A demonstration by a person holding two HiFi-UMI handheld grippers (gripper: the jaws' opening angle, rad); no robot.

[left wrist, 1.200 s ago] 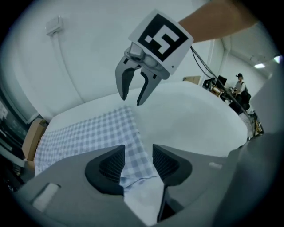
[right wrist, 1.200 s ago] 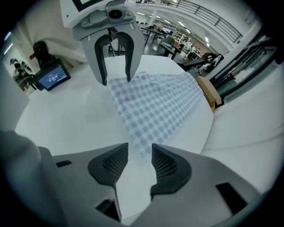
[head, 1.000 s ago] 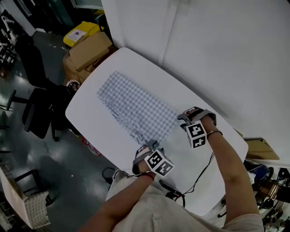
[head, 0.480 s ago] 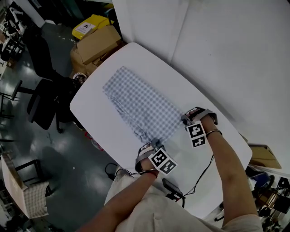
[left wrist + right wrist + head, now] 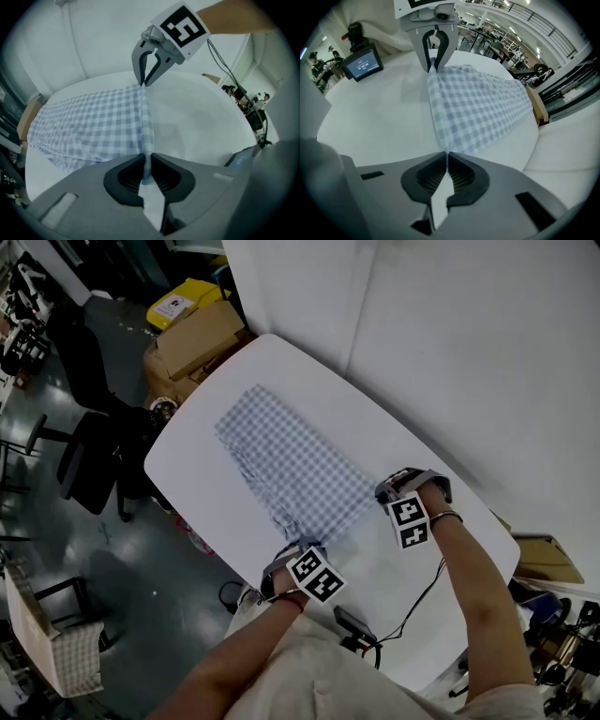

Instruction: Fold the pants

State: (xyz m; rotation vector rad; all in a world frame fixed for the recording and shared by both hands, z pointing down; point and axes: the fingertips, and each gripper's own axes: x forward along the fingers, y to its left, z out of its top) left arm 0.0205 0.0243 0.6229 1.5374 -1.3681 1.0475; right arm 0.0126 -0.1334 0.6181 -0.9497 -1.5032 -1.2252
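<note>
The blue-and-white checked pants (image 5: 295,460) lie flat on the white oval table (image 5: 183,479). My left gripper (image 5: 298,554) is at the pants' near corner by the table's front edge. Its jaws have just been closing and now pinch the checked hem (image 5: 146,154). My right gripper (image 5: 389,491) is at the other near corner and has just closed on the cloth edge (image 5: 440,136). The hem runs taut between the two. The left gripper view shows the right gripper (image 5: 144,82) at the far end of the hem. The right gripper view shows the left gripper (image 5: 433,65) the same way.
A small black screen device (image 5: 361,63) with a cable lies on the table near the person (image 5: 354,629). Cardboard boxes (image 5: 197,338) and a yellow bin (image 5: 183,301) stand beyond the table's far end. Black chairs (image 5: 89,460) are on the floor at left. A white wall panel (image 5: 469,352) borders the right side.
My left gripper has shifted left toward the table's front edge at the pants corner. The right gripper has stayed at its corner. The hem between them now lies straighter.
</note>
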